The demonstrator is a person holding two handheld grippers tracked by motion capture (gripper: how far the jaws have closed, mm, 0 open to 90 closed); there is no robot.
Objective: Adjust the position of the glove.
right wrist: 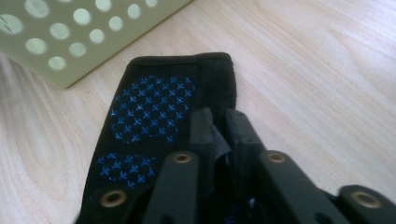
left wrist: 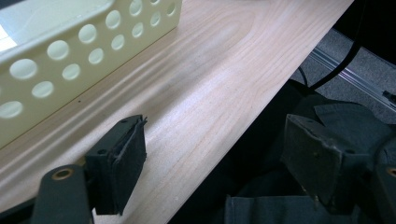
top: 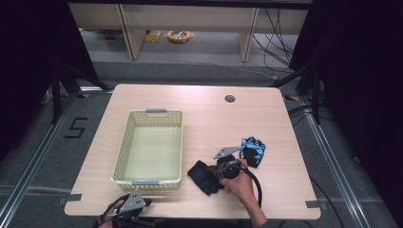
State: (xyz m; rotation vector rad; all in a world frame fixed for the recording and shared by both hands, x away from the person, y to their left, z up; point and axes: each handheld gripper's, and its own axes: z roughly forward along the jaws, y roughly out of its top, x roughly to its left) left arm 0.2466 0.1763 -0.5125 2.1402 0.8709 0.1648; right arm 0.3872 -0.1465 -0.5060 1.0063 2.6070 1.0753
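My right fingers (right wrist: 219, 128) are pressed together on a fold of the black glove (right wrist: 159, 116), pinching it near its edge. The glove lies flat on the worktop (top: 204, 102), palm side up with its blue-stitched grip patches showing, just right of the cream basket's (top: 122, 151) near right corner and apart from it. From where I hold it, its long axis runs away from my fingers toward that basket corner, so the cuff end points at the perforated wall and the fingers' end sits under my grip. In the high view my right gripper (top: 227, 167) sits on the glove's right side, and the basket opening lies to my left and a little farther out.

A second glove, the blue-backed one (top: 252, 151), lies just right of my gripper, close to it but not held.

My left fingers (left wrist: 121, 161) are spread wide with nothing between them, hanging at the near edge of the worktop below the basket's near wall; the left gripper (top: 130, 204) is well away from both gloves. The right hand is plainly the nearer one, so I judge the coming move to be a lift and a carry leftward over the basket's right wall.
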